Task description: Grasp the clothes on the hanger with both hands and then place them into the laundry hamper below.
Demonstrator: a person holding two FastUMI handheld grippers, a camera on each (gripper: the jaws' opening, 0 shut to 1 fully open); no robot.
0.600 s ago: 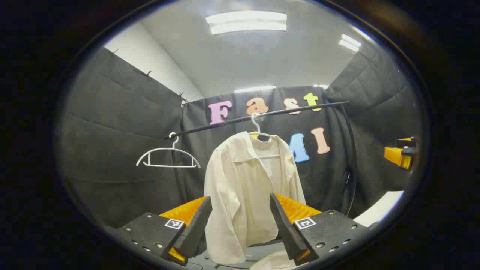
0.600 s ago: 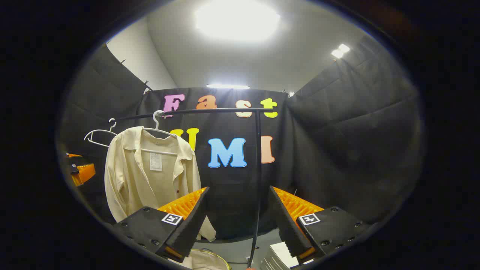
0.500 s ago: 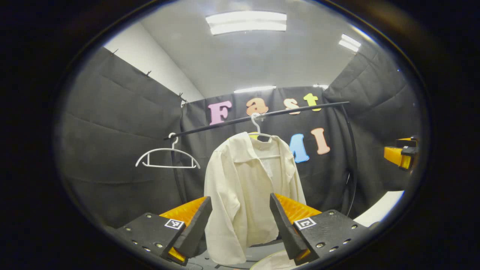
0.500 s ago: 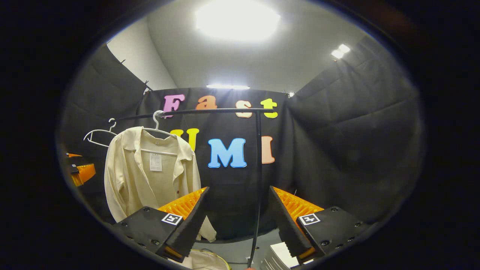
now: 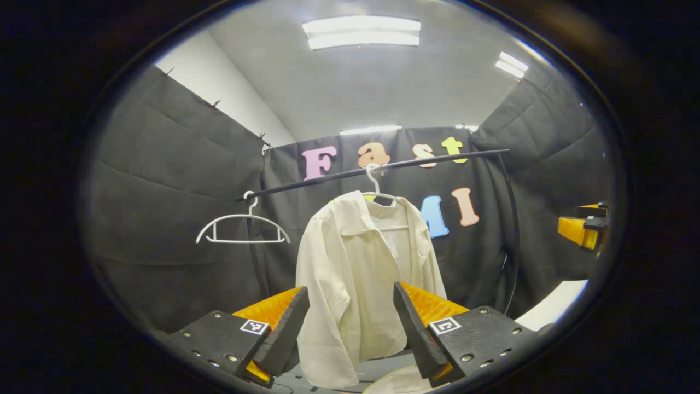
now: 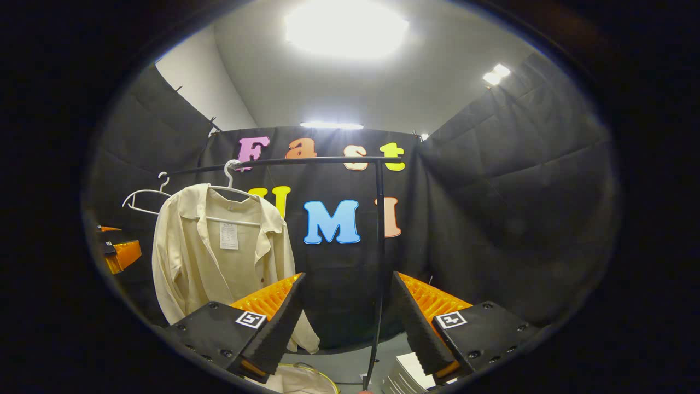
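Cream shirt (image 5: 361, 279) hanging lengthwise on hanger (image 5: 377, 191), dead ahead of left gripper (image 5: 350, 328); up-left of right gripper (image 6: 347, 323). Both wide, empty. Left nearer.

Hamper (image 6: 306, 380) cut off at bottom edge; shirt label (image 6: 228, 236) unreadable

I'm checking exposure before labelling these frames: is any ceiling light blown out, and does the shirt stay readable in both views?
Right gripper view: the ceiling light is blown out to a white blob, yet the shirt keeps its folds. Left gripper view: the ceiling panel keeps its edges, the shirt is evenly lit, and the rail bows from fisheye distortion.
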